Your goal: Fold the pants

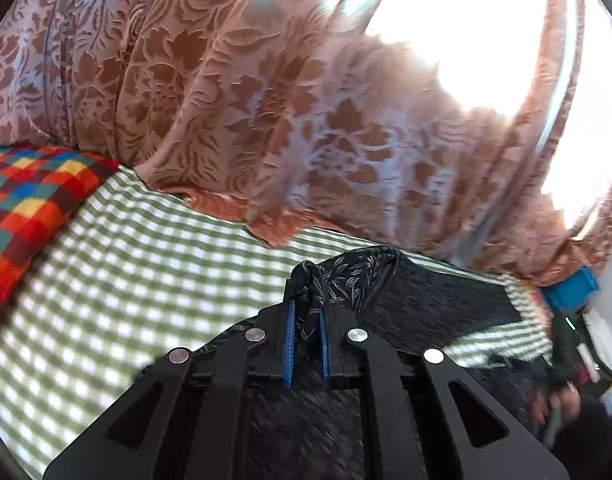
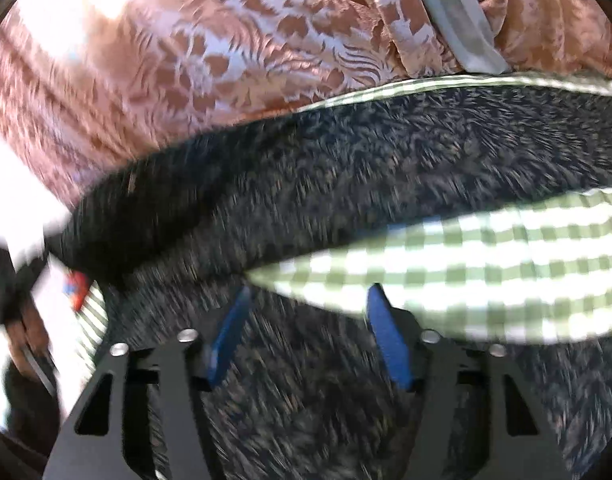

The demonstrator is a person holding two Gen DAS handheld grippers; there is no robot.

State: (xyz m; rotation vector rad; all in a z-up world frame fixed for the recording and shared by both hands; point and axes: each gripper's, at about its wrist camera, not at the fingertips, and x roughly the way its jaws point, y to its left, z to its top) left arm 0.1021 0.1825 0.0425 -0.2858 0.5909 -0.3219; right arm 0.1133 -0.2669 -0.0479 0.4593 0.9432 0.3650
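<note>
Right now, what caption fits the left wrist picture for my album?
Left tongs pinch dark leafy pants above a green checked sheet.

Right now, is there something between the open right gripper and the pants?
Nothing visible. The right gripper, jaws apart, hangs directly over the dark pants on the green checked sheet. The left gripper already pinches a fold of them.

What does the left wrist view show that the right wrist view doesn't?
Left wrist only: the left gripper shut on a bunched edge of the dark pants, plus a multicoloured checked cloth. Right wrist only: the right gripper open above the pants, gripping nothing. Both show the green gingham sheet and the floral curtain.
</note>
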